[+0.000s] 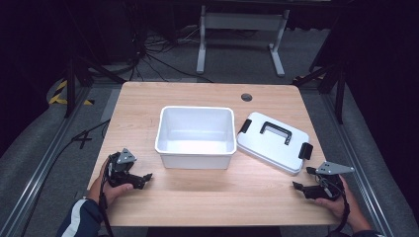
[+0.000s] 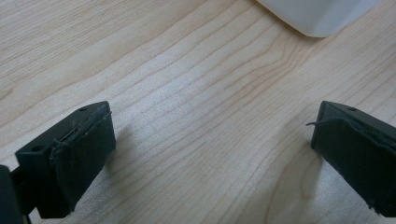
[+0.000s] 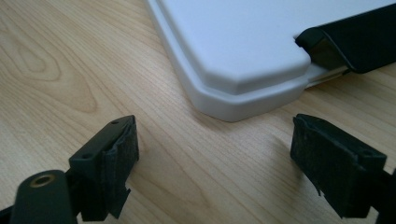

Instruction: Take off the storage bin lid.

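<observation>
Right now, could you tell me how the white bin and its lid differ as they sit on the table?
The white bin is a deep, open container standing upright and empty; the lid lies flat and shallow beside it on the right. The bin is plain white all over, while the lid carries a black handle and black side latches. The bin sits square to the table; the lid is turned at an angle. Both are white plastic with rounded corners.

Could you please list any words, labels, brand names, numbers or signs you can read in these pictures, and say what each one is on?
None: no readable text, number or sign in any view.
White bin: plain walls, no label.
White lid with its black handle: no print visible.
Wooden table: bare grain.
Left claw and right claw: black, open, unmarked.
</observation>
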`<act>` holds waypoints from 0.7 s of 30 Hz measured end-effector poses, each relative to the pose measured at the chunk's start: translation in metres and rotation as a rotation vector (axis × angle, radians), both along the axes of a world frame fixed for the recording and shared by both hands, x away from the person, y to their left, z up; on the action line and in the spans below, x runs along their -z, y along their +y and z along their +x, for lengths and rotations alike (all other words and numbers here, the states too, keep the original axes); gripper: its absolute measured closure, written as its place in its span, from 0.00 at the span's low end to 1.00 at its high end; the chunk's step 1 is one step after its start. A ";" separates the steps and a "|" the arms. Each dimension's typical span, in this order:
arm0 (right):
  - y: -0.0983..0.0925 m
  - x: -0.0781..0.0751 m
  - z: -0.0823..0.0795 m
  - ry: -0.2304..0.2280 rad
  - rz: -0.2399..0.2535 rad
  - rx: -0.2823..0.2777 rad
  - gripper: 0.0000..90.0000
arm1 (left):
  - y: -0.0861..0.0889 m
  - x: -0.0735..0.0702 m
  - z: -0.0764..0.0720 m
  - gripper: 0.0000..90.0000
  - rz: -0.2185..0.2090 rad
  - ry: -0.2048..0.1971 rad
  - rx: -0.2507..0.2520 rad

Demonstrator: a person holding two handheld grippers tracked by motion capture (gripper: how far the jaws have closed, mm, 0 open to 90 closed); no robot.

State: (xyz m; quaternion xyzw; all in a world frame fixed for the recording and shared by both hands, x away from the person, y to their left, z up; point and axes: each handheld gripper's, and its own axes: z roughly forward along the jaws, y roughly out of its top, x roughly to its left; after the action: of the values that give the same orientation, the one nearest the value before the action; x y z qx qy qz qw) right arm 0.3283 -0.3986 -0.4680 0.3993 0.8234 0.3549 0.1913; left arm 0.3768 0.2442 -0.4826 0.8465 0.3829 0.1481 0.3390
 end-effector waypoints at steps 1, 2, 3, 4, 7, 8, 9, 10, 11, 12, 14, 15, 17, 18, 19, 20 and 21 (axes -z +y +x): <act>0.000 0.000 0.000 0.000 0.000 0.000 0.17 | 0.000 0.000 0.000 0.00 0.000 0.002 -0.001; 0.000 0.000 0.000 0.000 0.000 0.000 0.17 | 0.000 0.000 0.000 0.00 0.000 0.002 -0.001; 0.000 0.000 0.000 0.001 0.000 0.000 0.17 | 0.000 0.000 0.000 0.00 0.000 0.002 -0.001; 0.000 0.000 0.000 0.001 0.000 0.000 0.17 | 0.000 0.000 0.000 0.00 0.000 0.000 0.001; 0.000 0.000 0.000 0.000 0.000 0.000 0.17 | 0.000 0.000 0.000 0.00 0.000 0.002 -0.001; 0.000 0.000 0.000 0.000 0.000 0.000 0.17 | 0.000 0.000 0.000 0.00 0.005 0.003 0.000; 0.000 0.000 0.000 0.000 0.000 0.000 0.17 | 0.000 0.000 0.000 0.00 0.003 0.004 -0.001; 0.000 0.000 0.000 0.000 0.000 0.000 0.17 | 0.000 0.000 0.001 0.00 0.007 -0.002 0.003; 0.000 0.000 0.000 0.000 0.000 0.000 0.17 | 0.000 0.000 0.001 0.00 0.005 0.002 0.002; 0.000 0.000 0.000 0.000 0.000 0.000 0.17 | 0.000 0.000 0.001 0.00 0.005 0.000 0.002; 0.000 0.000 0.000 0.001 0.000 0.000 0.17 | 0.000 0.000 0.001 0.00 0.005 0.001 0.002; 0.000 0.000 0.000 0.000 0.000 0.000 0.17 | 0.000 0.000 0.001 0.00 0.004 0.000 0.001; 0.000 0.000 0.000 0.000 0.000 -0.001 0.17 | 0.000 0.000 0.001 0.00 0.005 0.000 0.001; 0.000 0.000 0.000 0.001 0.000 -0.001 0.17 | 0.000 0.000 0.001 0.00 0.004 0.001 0.002; 0.000 0.000 0.000 0.000 0.000 -0.001 0.17 | 0.000 0.000 0.001 0.00 0.004 0.001 0.002; 0.000 0.000 0.000 0.000 0.000 -0.001 0.17 | 0.000 0.000 0.001 0.00 0.004 0.001 0.002; 0.000 0.000 0.000 0.000 0.000 -0.002 0.17 | 0.000 0.000 0.001 0.00 0.004 0.001 0.002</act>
State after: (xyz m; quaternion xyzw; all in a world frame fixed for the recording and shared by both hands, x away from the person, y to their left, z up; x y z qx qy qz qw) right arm 0.3285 -0.3987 -0.4679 0.3988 0.8237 0.3551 0.1908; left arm 0.3775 0.2442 -0.4823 0.8476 0.3820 0.1481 0.3372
